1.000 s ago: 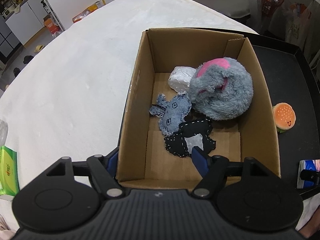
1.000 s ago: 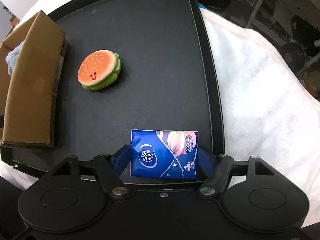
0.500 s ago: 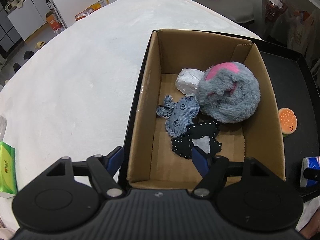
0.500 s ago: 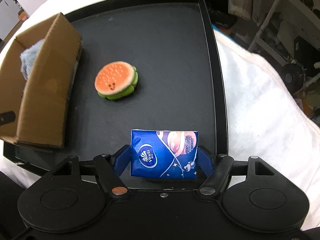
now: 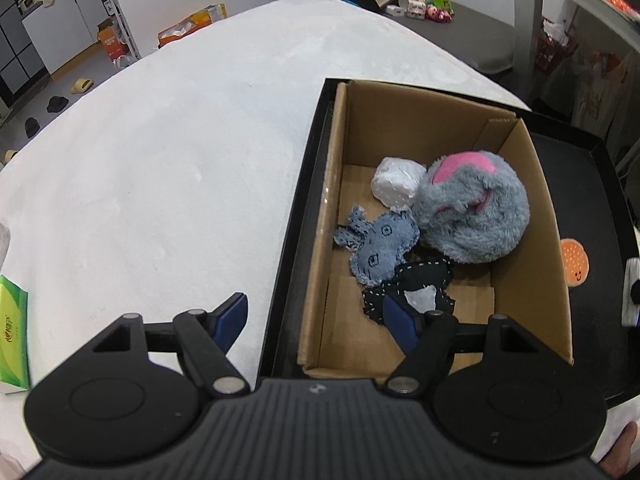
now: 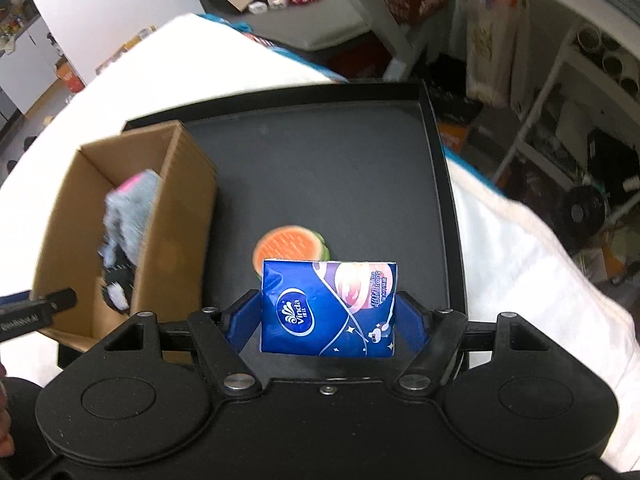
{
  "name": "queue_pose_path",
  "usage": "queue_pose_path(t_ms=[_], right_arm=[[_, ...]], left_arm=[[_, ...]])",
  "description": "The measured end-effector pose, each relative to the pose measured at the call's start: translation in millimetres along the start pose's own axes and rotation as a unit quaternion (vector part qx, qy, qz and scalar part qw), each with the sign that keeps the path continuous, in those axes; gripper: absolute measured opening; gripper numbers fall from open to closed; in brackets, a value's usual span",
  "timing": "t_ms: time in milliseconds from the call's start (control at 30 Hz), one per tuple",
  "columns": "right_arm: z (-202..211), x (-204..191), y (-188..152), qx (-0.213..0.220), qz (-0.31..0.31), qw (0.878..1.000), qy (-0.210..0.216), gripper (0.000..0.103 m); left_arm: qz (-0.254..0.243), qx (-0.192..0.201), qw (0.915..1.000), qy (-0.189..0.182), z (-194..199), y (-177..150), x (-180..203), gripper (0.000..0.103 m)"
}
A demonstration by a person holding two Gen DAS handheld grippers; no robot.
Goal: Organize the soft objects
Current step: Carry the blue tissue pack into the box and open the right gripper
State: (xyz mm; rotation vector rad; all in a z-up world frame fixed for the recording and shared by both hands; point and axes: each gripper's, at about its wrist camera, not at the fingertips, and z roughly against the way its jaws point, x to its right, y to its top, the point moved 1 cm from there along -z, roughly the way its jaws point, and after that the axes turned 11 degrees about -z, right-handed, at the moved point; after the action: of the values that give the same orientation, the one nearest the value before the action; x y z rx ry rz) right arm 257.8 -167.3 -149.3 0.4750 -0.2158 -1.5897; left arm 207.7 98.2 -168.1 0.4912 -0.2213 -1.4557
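The right tongs point(image 6: 328, 320) are clamped on a blue Vinda tissue pack point(image 6: 329, 307), held above the black tray point(image 6: 320, 168). Just beyond it lies a plush burger point(image 6: 290, 246). The left tongs point(image 5: 316, 318) stand apart and empty, straddling the near-left wall of the cardboard box point(image 5: 536, 248), which holds a grey plush point(image 5: 472, 216).

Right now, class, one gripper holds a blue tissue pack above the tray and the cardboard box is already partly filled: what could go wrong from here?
1. The right gripper pinches the soft tissue pack only by its sides, so it may slip out.
2. If dropped, it could land on the burger toy below.
3. The grey plush crowds the box, leaving room only near the front.
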Motion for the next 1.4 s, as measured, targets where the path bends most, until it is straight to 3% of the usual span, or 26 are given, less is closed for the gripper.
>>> queue_pose_path(t_ms=[700, 1167, 1400], right_arm=[[24.8, -73.5, 11.8, 0.027, 0.045, 0.998, 0.034, 0.07], [26.9, -126.6, 3.2, 0.017, 0.082, 0.995, 0.048, 0.07], [22.7, -146.1, -0.3, 0.008, 0.09, 0.995, 0.042, 0.07]], left_arm=[[0.025, 0.032, 0.9986, -0.032, 1.8, -6.9, -13.2, 0.069], [0.034, 0.044, 0.9965, -0.062, 1.5, -12.9, -19.3, 0.028], [0.048, 0.054, 0.9948, -0.072, 2.4, -14.4, -26.6, 0.013]])
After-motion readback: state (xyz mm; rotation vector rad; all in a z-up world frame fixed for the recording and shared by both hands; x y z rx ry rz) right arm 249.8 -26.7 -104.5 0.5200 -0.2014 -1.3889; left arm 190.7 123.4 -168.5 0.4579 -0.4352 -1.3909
